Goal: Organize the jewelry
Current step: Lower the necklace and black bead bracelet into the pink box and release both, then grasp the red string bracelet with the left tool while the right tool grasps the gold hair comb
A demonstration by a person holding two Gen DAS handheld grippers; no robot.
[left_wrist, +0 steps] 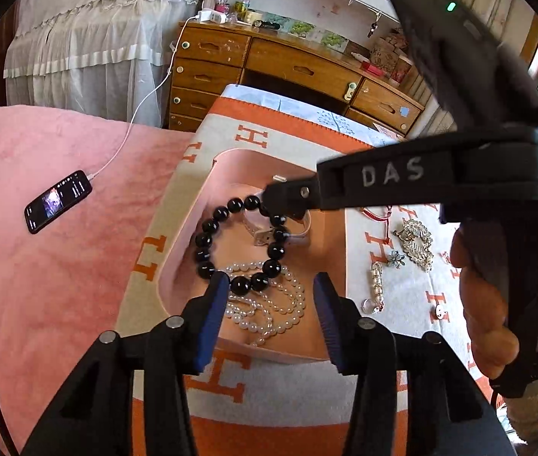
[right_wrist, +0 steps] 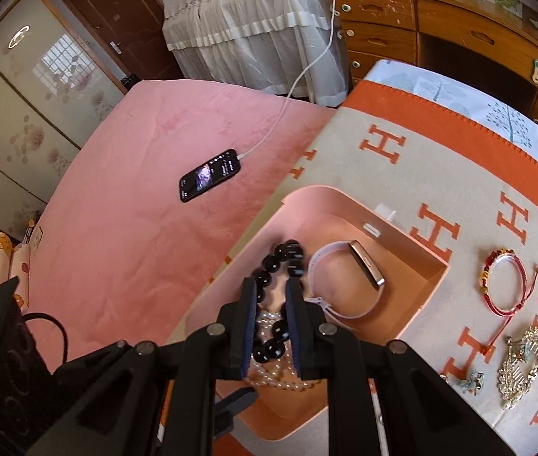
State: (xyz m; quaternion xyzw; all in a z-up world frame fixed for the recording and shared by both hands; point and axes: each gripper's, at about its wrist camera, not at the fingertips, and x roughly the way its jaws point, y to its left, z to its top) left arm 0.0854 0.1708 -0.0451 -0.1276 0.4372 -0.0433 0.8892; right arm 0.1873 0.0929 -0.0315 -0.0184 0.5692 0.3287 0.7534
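A pink open box (left_wrist: 238,163) (right_wrist: 417,243) sits on an orange-and-cream blanket. Inside lie a black bead bracelet (left_wrist: 208,228) (right_wrist: 284,256), a white pearl necklace (left_wrist: 280,304) (right_wrist: 269,378) and a white-strapped wristband (left_wrist: 299,233) (right_wrist: 367,269). My left gripper (left_wrist: 271,285) is open above the box's near end, over the pearls. My right gripper (right_wrist: 271,294) (left_wrist: 282,199) reaches into the box; its jaws stand narrowly apart with the black bracelet between them, resting on the box floor. Contact with the beads is unclear.
Loose jewelry lies on the blanket right of the box: a red cord bracelet (right_wrist: 504,285), a gold brooch (right_wrist: 523,364) (left_wrist: 415,241), a small flower pin (left_wrist: 396,258), a pearl clip (left_wrist: 377,285). A phone (right_wrist: 210,174) on a cable lies on the pink bedcover. A wooden dresser (left_wrist: 295,68) stands behind.
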